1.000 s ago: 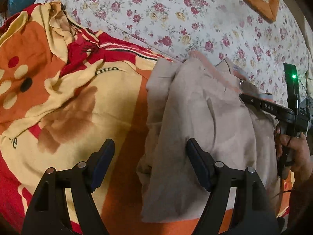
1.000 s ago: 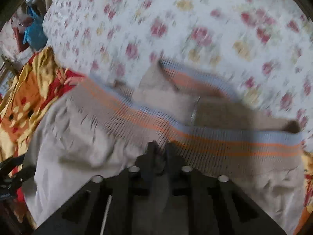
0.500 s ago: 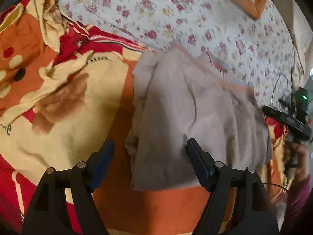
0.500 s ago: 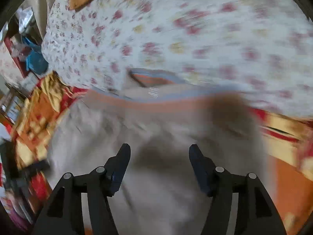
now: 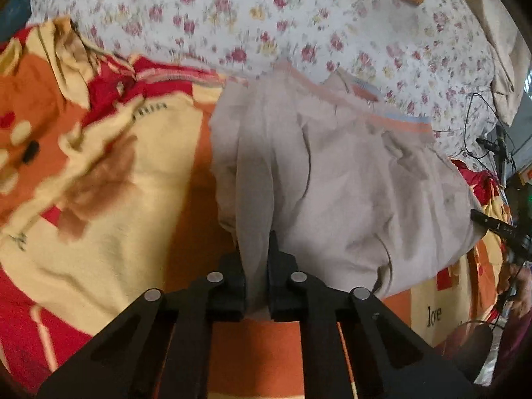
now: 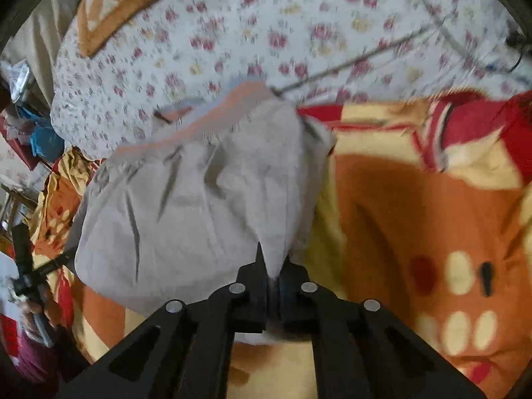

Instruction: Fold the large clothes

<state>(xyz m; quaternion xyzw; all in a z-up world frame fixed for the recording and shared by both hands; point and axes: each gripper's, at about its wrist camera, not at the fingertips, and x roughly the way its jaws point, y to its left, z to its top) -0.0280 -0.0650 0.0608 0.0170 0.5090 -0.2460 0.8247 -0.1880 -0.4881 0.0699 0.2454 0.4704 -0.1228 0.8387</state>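
Left wrist view: left gripper (image 5: pixel 255 259), jaws just closed, pinching near edge fold of beige garment (image 5: pixel 332 179). Garment lies bunched on orange-yellow blanket (image 5: pixel 139 219), striped waistband (image 5: pixel 392 119) at its far side, touching floral sheet (image 5: pixel 299 16).

Right wrist view: right gripper (image 6: pixel 271 267), jaws just closed, pinching garment (image 6: pixel 199 206) corner; blanket (image 6: pixel 415 206) beside garment.

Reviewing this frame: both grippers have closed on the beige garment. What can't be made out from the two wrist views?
- Beige garment: its type and layer count; folds hide them in both views.
- Near hem: covered by the left gripper and the right gripper, whose jaws have just closed on the cloth.
- Blanket lettering: blurred, left view.
- Person's hand: mostly cut off at the right view's edge.
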